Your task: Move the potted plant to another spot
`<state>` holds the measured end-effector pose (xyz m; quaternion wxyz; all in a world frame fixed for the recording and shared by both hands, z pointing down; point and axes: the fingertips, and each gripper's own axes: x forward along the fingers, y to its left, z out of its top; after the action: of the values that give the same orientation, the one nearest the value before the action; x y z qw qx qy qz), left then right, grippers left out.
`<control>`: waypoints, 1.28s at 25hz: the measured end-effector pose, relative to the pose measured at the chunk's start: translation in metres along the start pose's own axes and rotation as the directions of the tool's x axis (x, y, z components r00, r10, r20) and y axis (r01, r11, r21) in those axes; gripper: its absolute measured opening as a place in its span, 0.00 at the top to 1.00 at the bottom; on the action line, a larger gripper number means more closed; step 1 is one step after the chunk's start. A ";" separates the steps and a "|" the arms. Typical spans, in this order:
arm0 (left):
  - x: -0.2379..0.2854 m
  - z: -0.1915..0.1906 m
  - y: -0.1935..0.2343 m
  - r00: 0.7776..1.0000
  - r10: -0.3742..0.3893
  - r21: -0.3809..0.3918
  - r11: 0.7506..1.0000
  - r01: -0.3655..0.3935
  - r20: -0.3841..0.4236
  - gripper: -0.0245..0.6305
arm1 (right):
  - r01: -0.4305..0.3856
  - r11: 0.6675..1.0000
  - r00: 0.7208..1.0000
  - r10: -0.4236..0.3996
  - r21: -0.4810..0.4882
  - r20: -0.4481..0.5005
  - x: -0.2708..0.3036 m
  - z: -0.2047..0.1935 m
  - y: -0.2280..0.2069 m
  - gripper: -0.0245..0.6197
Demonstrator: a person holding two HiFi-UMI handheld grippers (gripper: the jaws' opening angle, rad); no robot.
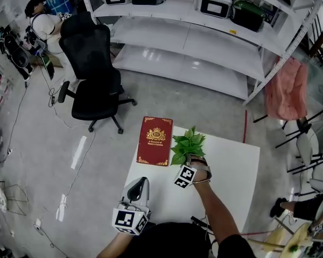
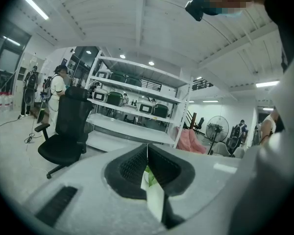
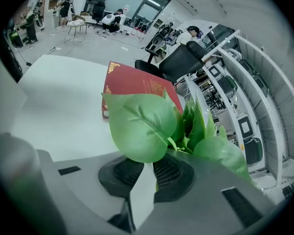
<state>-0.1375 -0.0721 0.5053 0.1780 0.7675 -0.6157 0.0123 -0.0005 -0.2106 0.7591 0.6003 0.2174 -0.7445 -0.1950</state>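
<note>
The potted plant (image 1: 187, 145) has broad green leaves and stands at the middle of the white table (image 1: 231, 165), just right of a red book (image 1: 155, 140). My right gripper (image 1: 192, 162) reaches it from the near side and is shut on it; the pot is hidden under leaves and gripper. In the right gripper view the leaves (image 3: 152, 126) rise over the jaws, with a white part pinched at the right gripper (image 3: 144, 175). Whether the pot rests on the table cannot be told. My left gripper (image 1: 140, 184) hovers at the table's near left edge, shut and empty (image 2: 147, 153).
A black office chair (image 1: 94, 74) stands on the floor beyond the table's left side. White shelving (image 1: 204, 36) with cases runs along the back. A pink cloth (image 1: 285, 87) hangs at the right. A person (image 1: 43, 26) stands far left.
</note>
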 end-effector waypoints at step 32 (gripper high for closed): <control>0.017 -0.004 0.002 1.000 -0.018 -0.006 1.000 0.017 -0.022 0.93 | 0.003 0.998 1.000 -0.002 -0.064 0.008 0.009 0.008 0.012 0.88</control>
<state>-0.1348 -0.0870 0.5139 0.1871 0.7722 -0.6069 0.0177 -0.0107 -0.2057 0.7717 0.6039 0.1981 -0.7399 -0.2205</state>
